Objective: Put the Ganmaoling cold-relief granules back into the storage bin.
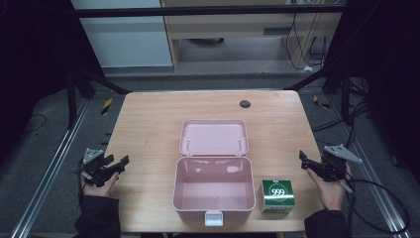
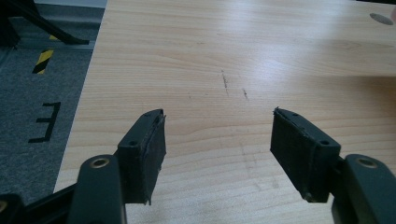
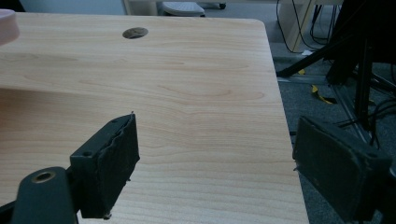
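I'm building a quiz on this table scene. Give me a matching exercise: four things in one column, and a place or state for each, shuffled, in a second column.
Things:
1. pink box
2. green carton
3. left claw
4. dark round spot

Places or states:
A. open, over the table's left edge
B. lid swung back, nothing inside
C. on the tabletop beyond the lid
D. standing just right of the box

Pairs: 1-B, 2-D, 3-A, 4-C
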A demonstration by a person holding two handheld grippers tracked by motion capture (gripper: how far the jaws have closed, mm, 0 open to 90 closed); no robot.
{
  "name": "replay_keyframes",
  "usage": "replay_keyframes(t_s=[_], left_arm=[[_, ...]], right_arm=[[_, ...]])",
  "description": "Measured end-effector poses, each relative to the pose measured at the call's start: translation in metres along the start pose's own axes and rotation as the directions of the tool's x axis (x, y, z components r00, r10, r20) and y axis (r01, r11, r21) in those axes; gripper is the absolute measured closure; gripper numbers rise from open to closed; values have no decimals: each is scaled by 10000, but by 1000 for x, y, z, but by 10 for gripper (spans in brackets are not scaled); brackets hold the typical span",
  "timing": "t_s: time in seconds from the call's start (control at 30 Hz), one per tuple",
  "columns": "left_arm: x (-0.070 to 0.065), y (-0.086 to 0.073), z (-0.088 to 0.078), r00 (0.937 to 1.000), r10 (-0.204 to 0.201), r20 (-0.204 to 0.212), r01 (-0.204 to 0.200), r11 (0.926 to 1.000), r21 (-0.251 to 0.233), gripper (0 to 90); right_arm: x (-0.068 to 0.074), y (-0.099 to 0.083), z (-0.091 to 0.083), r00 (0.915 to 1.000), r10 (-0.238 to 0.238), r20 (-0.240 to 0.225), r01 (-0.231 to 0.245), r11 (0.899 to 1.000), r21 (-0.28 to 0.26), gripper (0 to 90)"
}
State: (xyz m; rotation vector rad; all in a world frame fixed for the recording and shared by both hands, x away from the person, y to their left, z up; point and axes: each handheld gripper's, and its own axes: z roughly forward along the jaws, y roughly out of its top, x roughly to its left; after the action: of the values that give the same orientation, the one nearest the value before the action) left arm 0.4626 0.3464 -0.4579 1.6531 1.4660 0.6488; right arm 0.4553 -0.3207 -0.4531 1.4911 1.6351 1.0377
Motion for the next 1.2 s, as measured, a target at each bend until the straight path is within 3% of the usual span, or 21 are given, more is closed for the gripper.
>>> replay_keyframes(t_s=[0.37,0.5,0.67,0.83,0.9,0.93,1.03,1.13,1.17,1.2], left_arm=[[-2,-2,4,9992,400,57,-402,9979,501,400],[-4,-3,6,9984,561,87,-565,9963,644,399],[-5,-4,11,9976,685,141,-696,9927,990,389],[-7,-5,12,9970,748,174,-762,9916,1048,377],[-7,-5,13,9971,746,163,-759,9911,1094,376],[-7,-6,14,9970,761,171,-775,9907,1119,372],[-7,-6,14,9967,797,174,-811,9902,1139,370],[-8,-6,15,9962,853,171,-867,9892,1182,364],[-8,-6,15,9959,892,147,-903,9889,1176,359],[-8,-7,15,9959,891,146,-902,9890,1175,358]], right_arm=[[7,16,-11,9961,-563,-681,557,9984,-118,145],[13,26,-17,9909,-917,-990,912,9958,-93,139],[19,37,-23,9785,-1449,-1468,1494,9886,197,139],[26,52,-27,9611,-1987,-1919,2073,9780,253,122],[26,53,-28,9589,-2048,-1965,2139,9765,258,120],[29,57,-27,9504,-2253,-2146,2373,9709,317,111],[31,60,-27,9431,-2404,-2298,2570,9653,451,105],[36,64,-25,9239,-2833,-2572,3092,9487,656,85],[39,68,-26,9114,-2997,-2822,3328,9398,769,84],[40,69,-27,9043,-3131,-2902,3474,9348,740,84]])
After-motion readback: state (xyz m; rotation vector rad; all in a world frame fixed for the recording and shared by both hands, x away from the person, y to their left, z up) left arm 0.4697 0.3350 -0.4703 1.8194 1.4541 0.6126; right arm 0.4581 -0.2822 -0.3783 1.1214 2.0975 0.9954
